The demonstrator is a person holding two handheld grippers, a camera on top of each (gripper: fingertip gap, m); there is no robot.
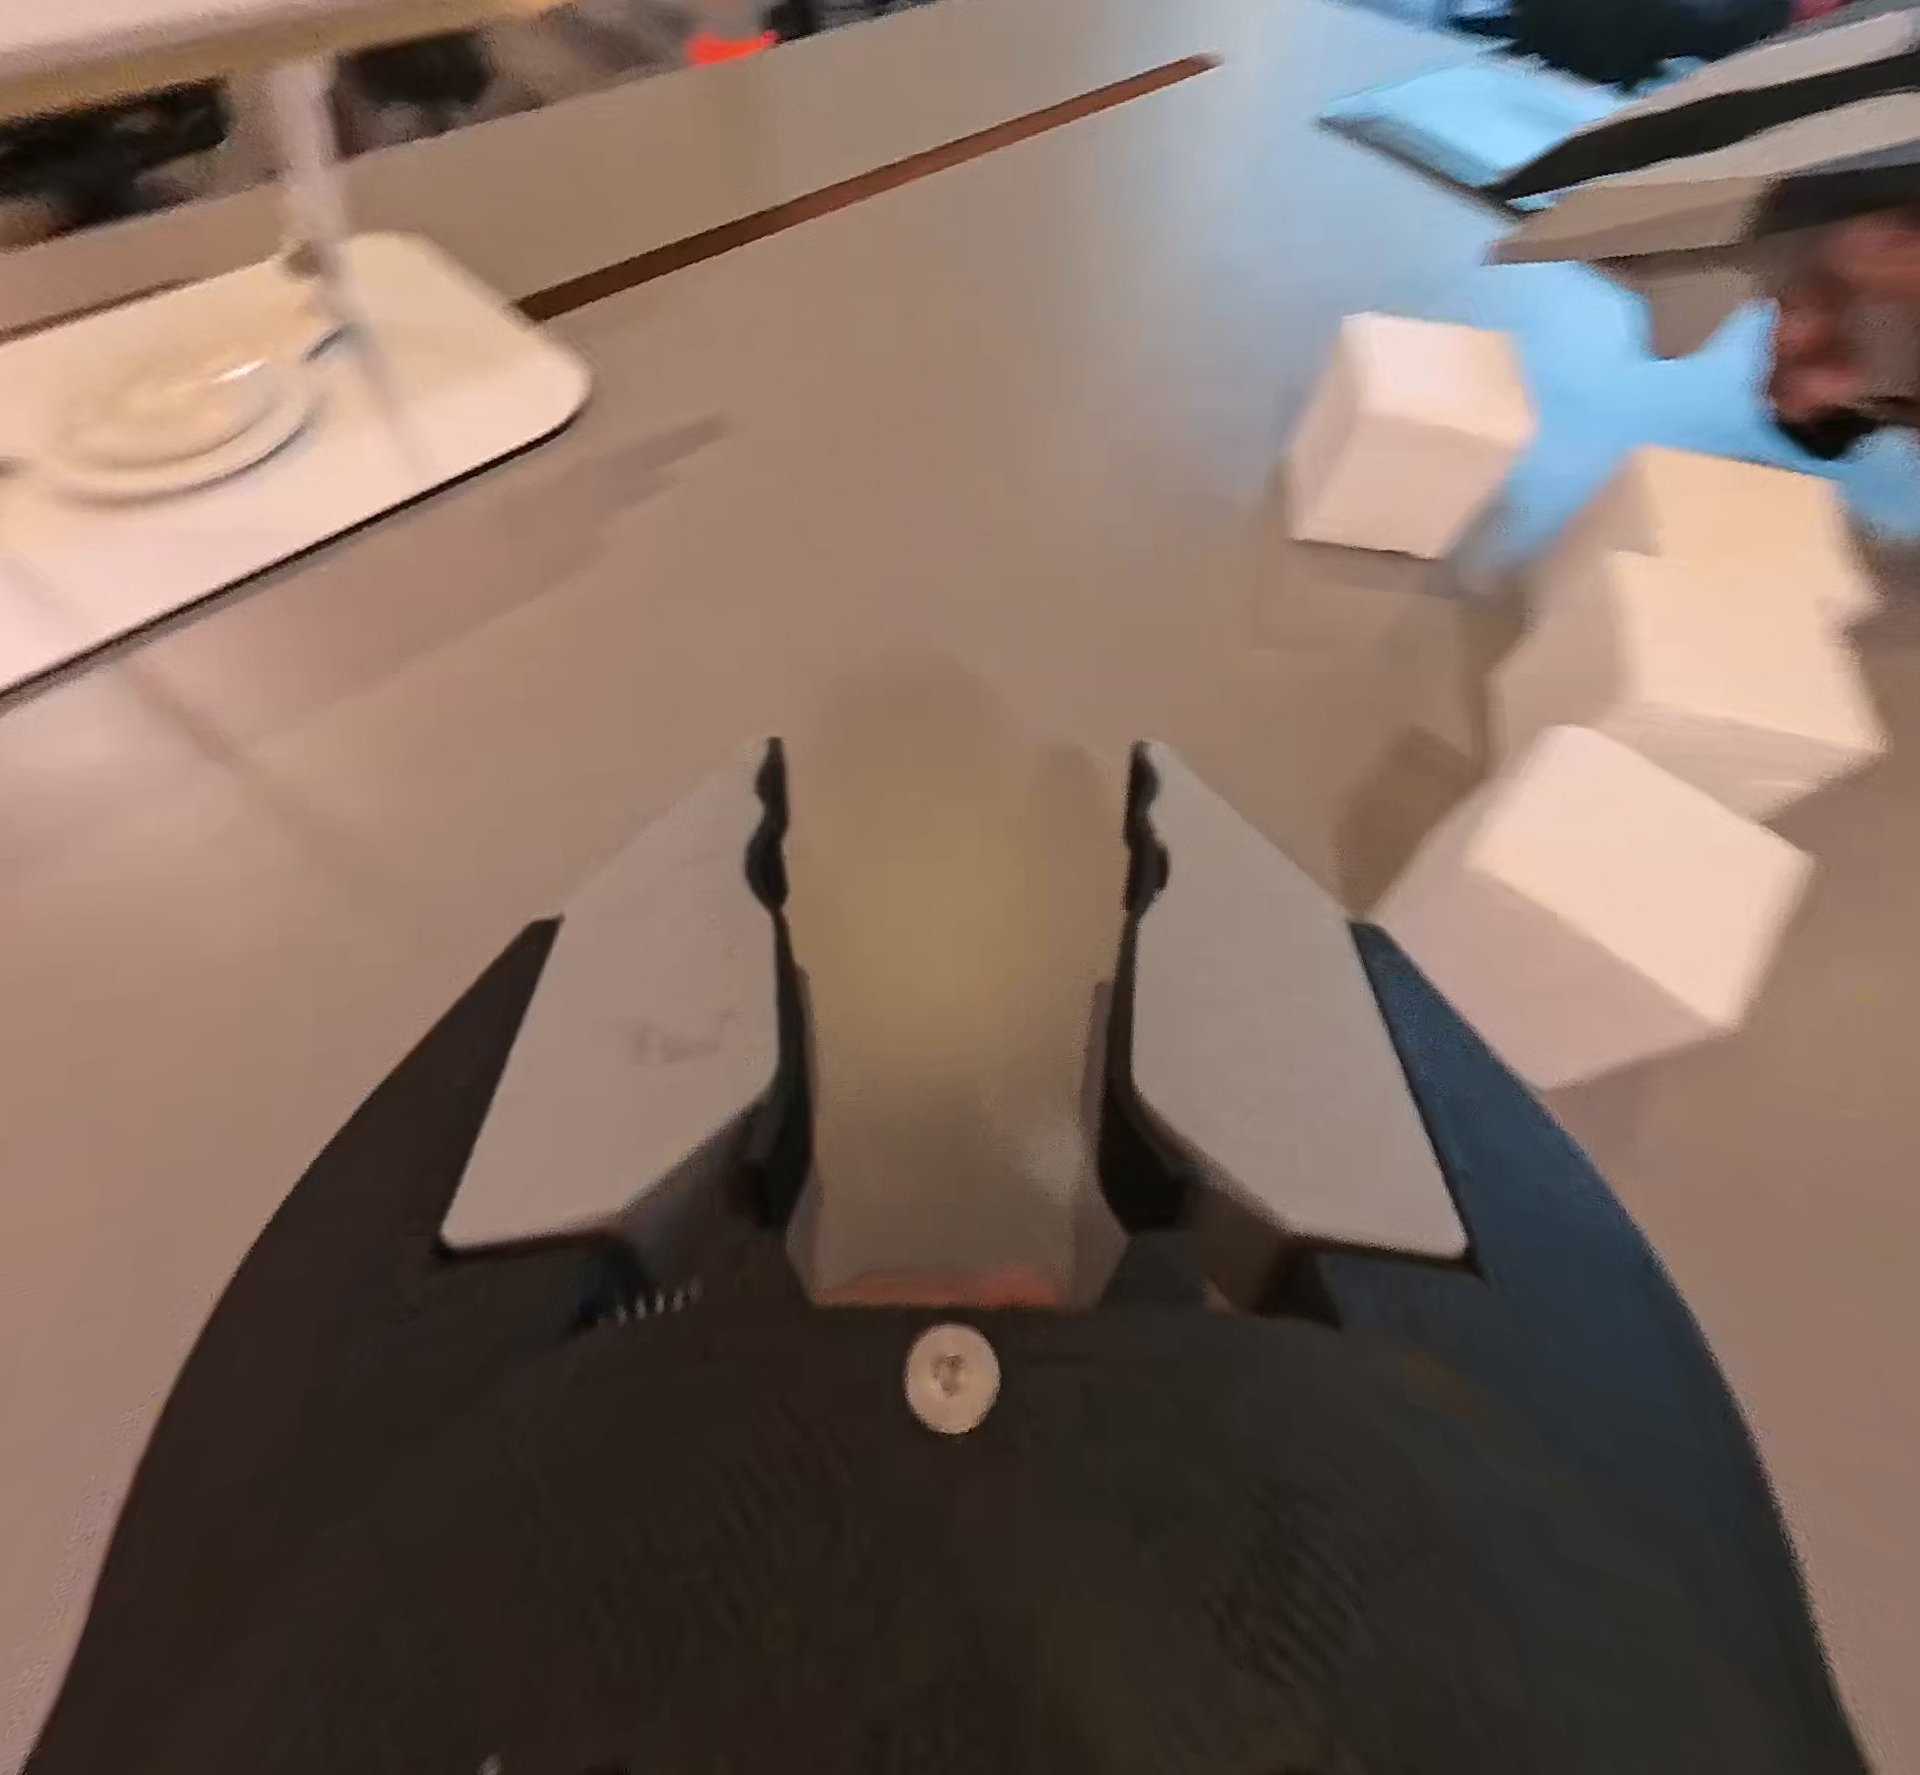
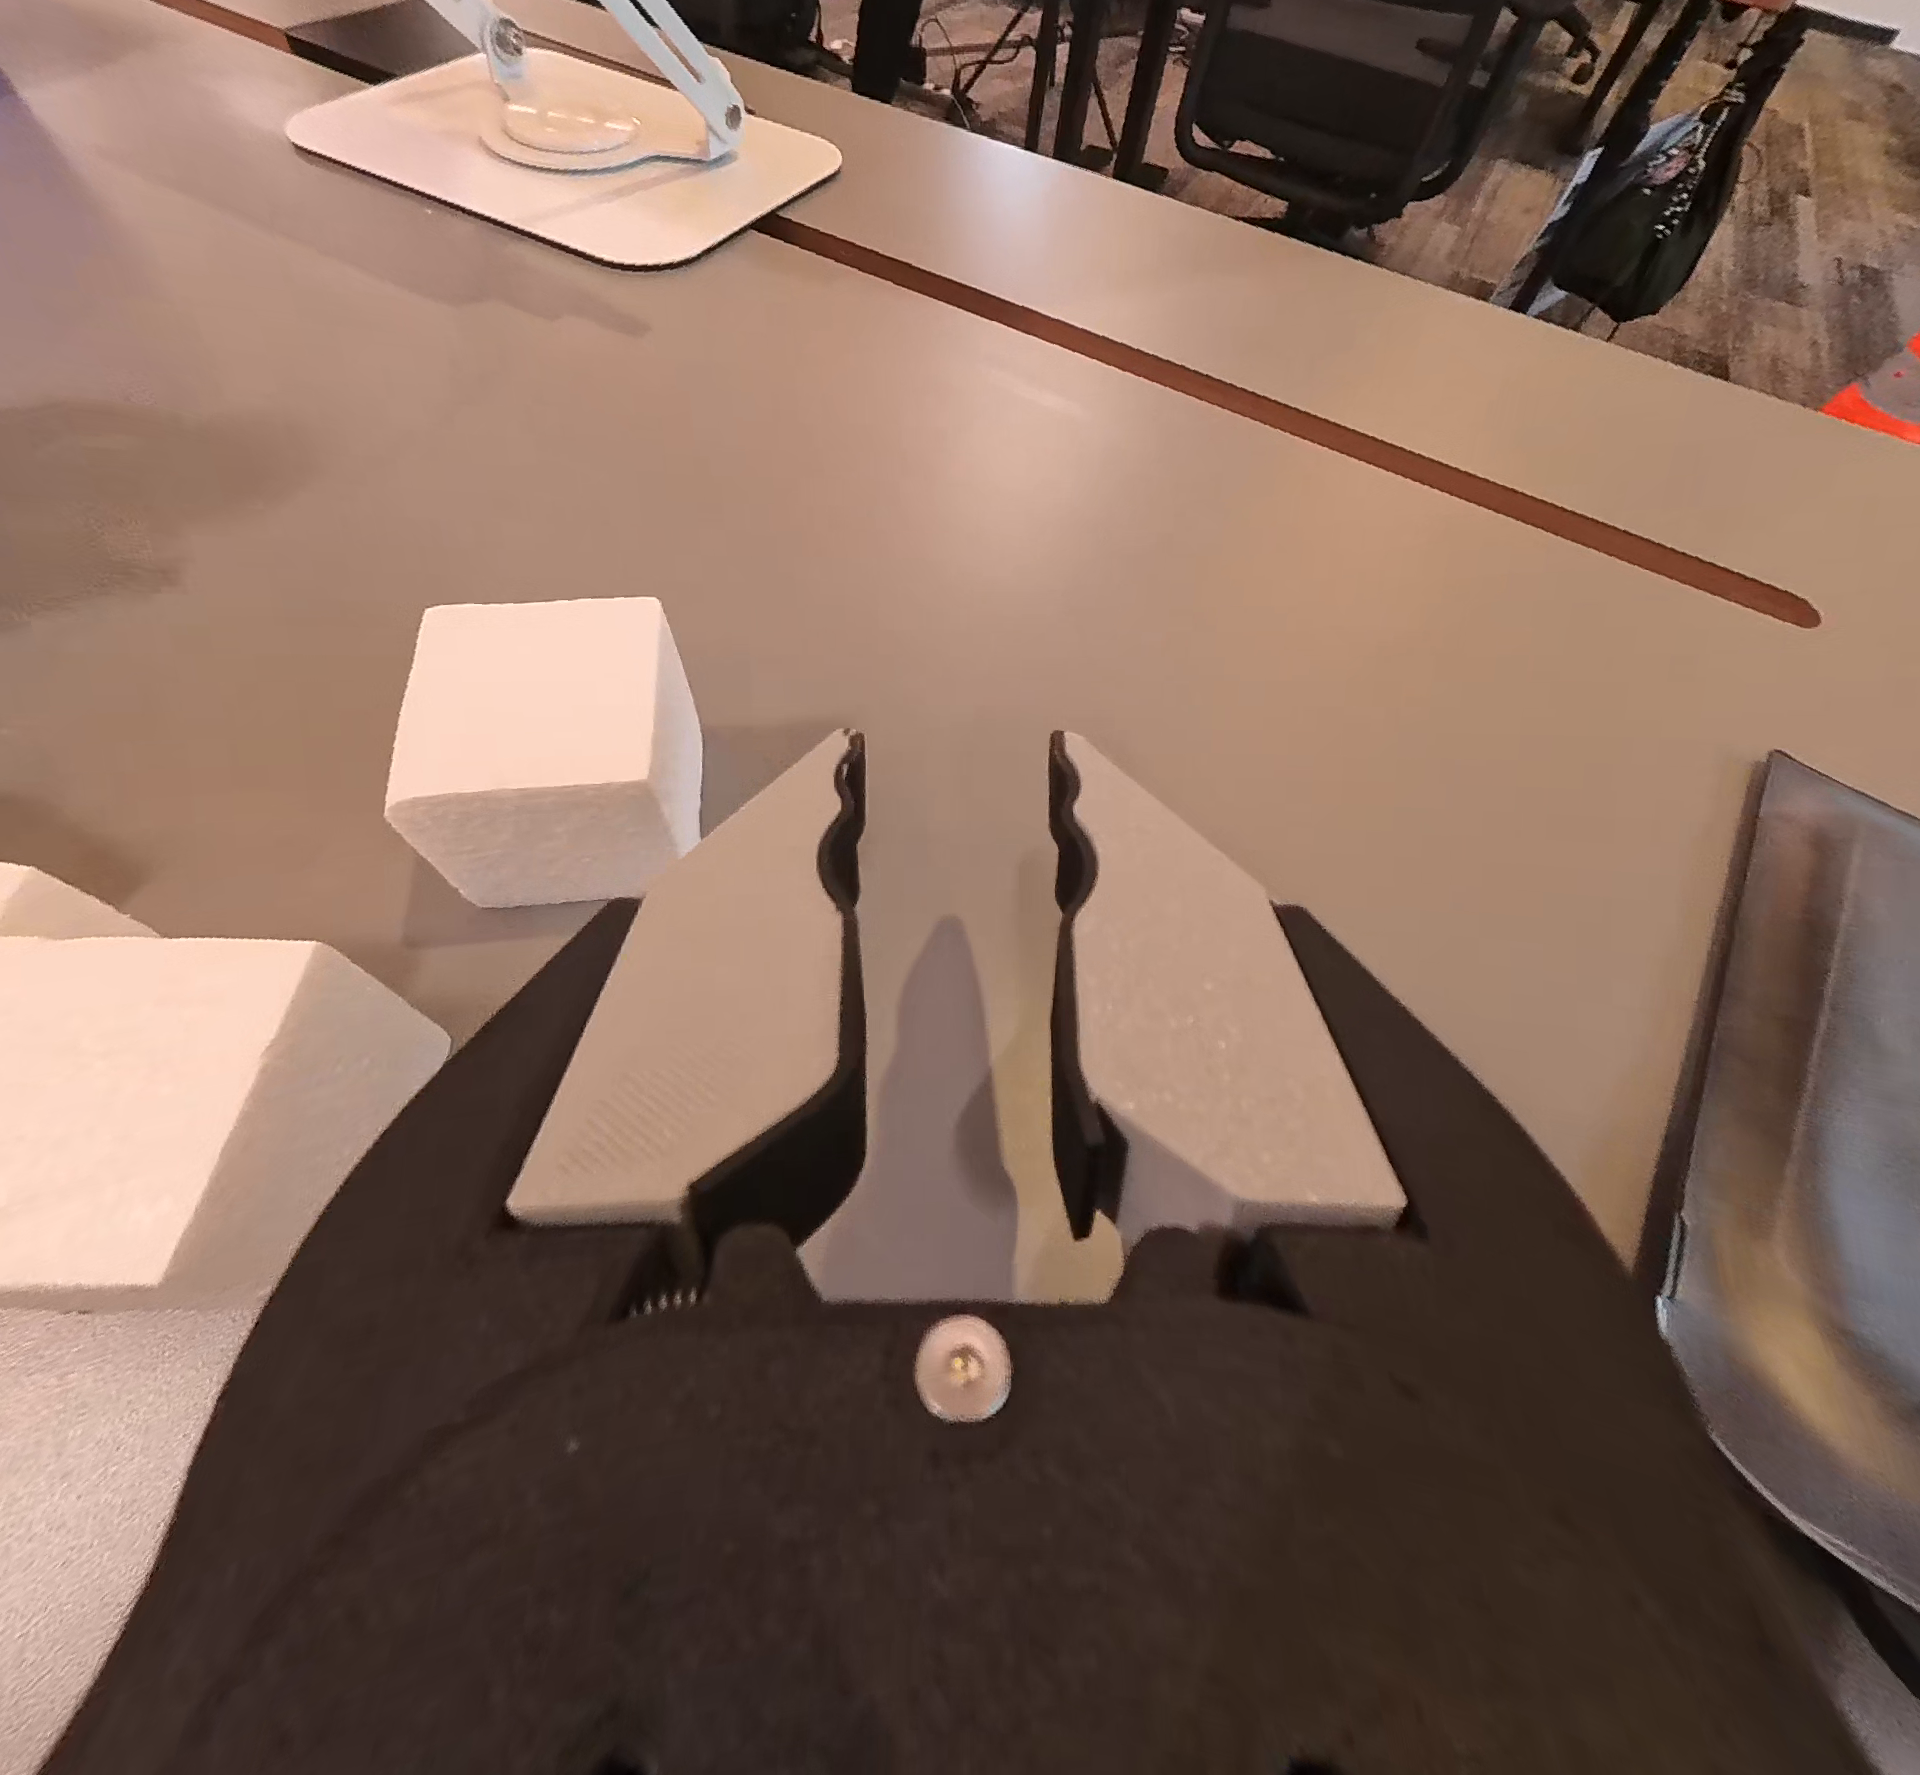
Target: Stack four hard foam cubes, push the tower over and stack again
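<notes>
Several white hard foam cubes lie loose on the grey table (image 1: 935,478), none stacked that I can make out. In the blurred left wrist view one cube (image 1: 1403,432) is farthest, one (image 1: 1725,676) is at the right edge and one (image 1: 1590,904) lies tilted nearest. My left gripper (image 1: 951,759) is open and empty, left of them. My right gripper (image 2: 956,749) is open and empty; a cube (image 2: 540,749) sits just left of its left fingertip, another (image 2: 156,1102) lies at the lower left. The right gripper also shows in the left wrist view (image 1: 1507,221), above the cubes, held by a blue-gloved hand (image 1: 1600,395).
A white lamp base (image 2: 561,156) stands at the far side beside a dark slot (image 2: 1299,416) in the table. A dark shiny tray-like object (image 2: 1808,1154) lies at the right. Chairs and a bag stand beyond the far table edge. There is about 30 centimetres between the tips of the two grippers.
</notes>
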